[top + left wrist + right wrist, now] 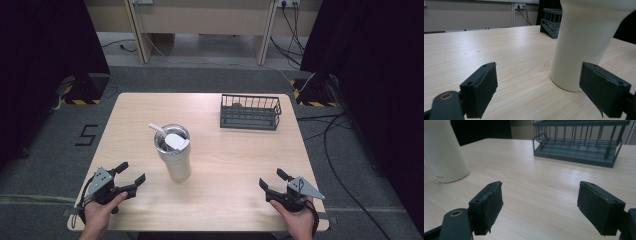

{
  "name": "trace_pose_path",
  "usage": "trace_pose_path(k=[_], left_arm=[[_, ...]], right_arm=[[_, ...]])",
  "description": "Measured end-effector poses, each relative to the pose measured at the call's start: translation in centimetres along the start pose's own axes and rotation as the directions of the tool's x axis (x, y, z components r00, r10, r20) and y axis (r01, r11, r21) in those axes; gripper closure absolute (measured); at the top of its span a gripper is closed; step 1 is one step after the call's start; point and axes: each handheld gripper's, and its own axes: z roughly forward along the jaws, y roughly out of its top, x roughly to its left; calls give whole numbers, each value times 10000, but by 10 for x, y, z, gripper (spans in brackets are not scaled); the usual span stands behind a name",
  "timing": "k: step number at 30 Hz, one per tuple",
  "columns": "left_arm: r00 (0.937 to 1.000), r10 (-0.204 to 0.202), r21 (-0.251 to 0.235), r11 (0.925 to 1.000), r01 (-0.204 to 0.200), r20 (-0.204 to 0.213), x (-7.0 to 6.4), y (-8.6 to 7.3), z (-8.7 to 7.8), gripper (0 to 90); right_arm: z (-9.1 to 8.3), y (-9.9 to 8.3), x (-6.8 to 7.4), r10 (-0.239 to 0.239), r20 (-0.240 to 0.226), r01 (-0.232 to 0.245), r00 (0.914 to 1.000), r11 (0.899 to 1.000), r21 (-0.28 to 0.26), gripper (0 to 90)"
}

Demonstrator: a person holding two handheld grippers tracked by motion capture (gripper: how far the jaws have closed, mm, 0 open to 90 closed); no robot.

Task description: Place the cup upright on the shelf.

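Even overhead light; soft shadows; mildly blurred.

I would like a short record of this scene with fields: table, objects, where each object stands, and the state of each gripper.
table: light wooden table
object 1: cream tumbler, upright, left of centre, with a white straw in its open top
object 2: dark wire basket, far right part of the table; something small lies in its back left corner, too small to tell
left gripper: open, holds nothing, near left corner, close to the tumbler
right gripper: open, holds nothing, near right corner
contact: neither gripper touches an object
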Motion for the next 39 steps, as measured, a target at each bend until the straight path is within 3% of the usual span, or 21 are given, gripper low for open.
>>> trace_pose_path(k=[8, 15, 25, 39], left_arm=[[10000, -43, 33, 10000, 43, -34, 0, -1, -1, 144], [10000, -73, 23, 10000, 73, 27, -1, -1, 0, 143], [9999, -129, 30, 9999, 129, 35, -1, -1, 0, 144], [9998, -140, 33, 9999, 140, 122, -2, -1, 0, 144]], right_arm=[[4, 13, 18, -175, -669, 154, 9976, 9994, -308, 206], [21, 26, 38, -308, -1454, 247, 9889, 9987, -438, 203], [50, 40, 61, -541, -2159, 449, 9749, 9979, -472, 198], [108, 52, 107, -976, -3402, 963, 9353, 9951, -208, 197]])
